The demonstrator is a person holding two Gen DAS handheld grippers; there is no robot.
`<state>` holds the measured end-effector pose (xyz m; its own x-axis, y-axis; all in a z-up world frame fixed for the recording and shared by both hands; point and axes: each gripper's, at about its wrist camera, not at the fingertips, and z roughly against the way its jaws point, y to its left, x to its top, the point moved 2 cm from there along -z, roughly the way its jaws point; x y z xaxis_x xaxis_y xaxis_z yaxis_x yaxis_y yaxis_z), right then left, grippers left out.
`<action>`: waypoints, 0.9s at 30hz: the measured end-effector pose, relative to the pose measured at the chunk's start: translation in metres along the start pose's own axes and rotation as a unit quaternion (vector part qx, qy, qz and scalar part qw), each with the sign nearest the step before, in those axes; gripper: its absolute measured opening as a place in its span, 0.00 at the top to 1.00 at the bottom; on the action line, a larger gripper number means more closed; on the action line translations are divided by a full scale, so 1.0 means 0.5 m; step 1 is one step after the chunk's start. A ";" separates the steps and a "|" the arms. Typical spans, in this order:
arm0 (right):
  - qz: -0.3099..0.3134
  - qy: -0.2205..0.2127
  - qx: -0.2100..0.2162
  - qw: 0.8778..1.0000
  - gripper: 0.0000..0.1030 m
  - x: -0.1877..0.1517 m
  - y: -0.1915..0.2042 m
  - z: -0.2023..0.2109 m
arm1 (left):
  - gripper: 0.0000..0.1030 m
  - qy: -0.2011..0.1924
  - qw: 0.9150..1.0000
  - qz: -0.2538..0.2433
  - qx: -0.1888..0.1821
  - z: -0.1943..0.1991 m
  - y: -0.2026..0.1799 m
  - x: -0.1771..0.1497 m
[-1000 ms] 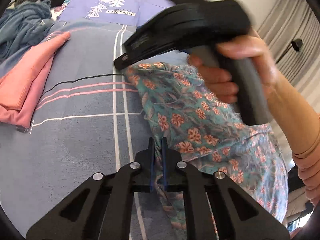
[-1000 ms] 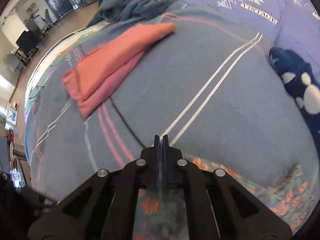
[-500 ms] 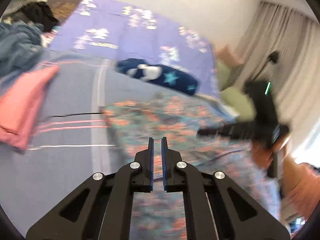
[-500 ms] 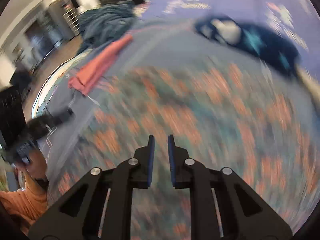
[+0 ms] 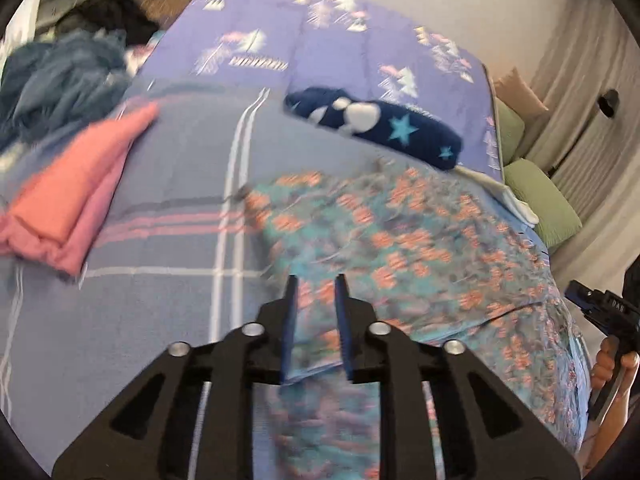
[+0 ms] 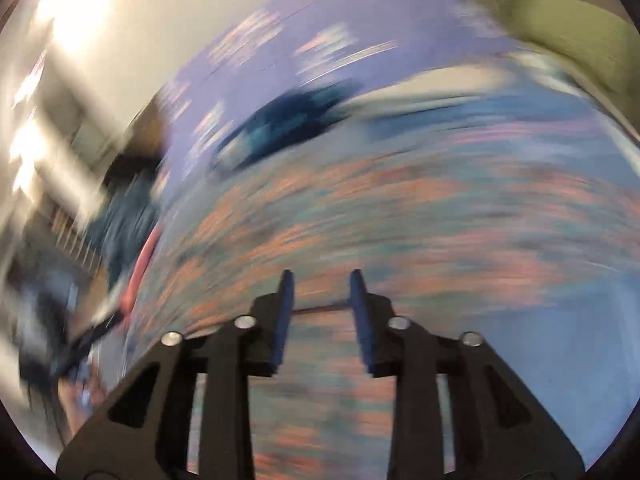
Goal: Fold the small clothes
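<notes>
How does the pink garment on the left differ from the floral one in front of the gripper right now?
The pink folded garment is plain-coloured and lies in a compact, layered stack; the teal floral garment with orange flowers is patterned and spread out wide. The pink one sits well off to the left of the left gripper; the floral one lies directly beneath it, between the opening jaws but not gripped. Both rest on the grey-blue striped bedspread.

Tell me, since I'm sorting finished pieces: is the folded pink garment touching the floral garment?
Apart. The left wrist view shows the folded pink garment at left and the floral garment at right, with a bare strip of striped bedsheet between them.
</notes>
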<state>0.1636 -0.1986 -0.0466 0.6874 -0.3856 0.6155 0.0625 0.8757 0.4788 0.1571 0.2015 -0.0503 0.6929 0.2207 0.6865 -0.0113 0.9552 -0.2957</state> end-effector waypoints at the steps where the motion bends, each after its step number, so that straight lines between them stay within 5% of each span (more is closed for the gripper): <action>1: -0.045 -0.018 -0.029 0.998 0.69 0.009 -0.074 0.036 | 0.72 -0.005 1.000 -0.008 -0.001 0.001 -0.016 0.008; 5: -0.196 -0.063 -0.111 0.972 0.67 -0.002 -0.306 0.140 | 0.59 -0.028 0.998 -0.057 0.022 0.003 -0.121 0.026; 7: -0.258 -0.082 -0.140 0.952 0.49 -0.021 -0.412 0.182 | 0.58 -0.021 0.997 -0.072 0.021 -0.004 -0.155 0.024; 10: -0.311 -0.087 -0.153 0.934 0.46 -0.034 -0.519 0.198 | 0.58 -0.006 0.997 -0.077 0.013 -0.021 -0.200 0.020; 21: -0.363 -0.075 -0.120 0.921 0.37 -0.016 -0.666 0.118 | 0.45 0.033 0.992 -0.118 0.027 -0.098 -0.326 0.003; 23: -0.360 -0.082 -0.124 0.921 0.44 -0.001 -0.681 0.114 | 0.44 0.042 0.992 -0.113 0.036 -0.114 -0.326 0.007; 25: -0.355 -0.083 -0.128 0.922 0.80 0.007 -0.692 0.106 | 0.44 0.045 0.992 -0.106 0.041 -0.125 -0.320 0.009; 27: -0.352 -0.075 -0.109 0.927 0.94 0.014 -0.695 0.096 | 0.43 0.048 0.993 -0.099 0.049 -0.137 -0.309 0.010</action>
<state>0.1121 -0.5195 -0.1784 0.3146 -0.9049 0.2866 0.6126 0.4242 0.6669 0.2117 0.0415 -0.0467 0.7534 0.0112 0.6575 0.0653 0.9936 -0.0918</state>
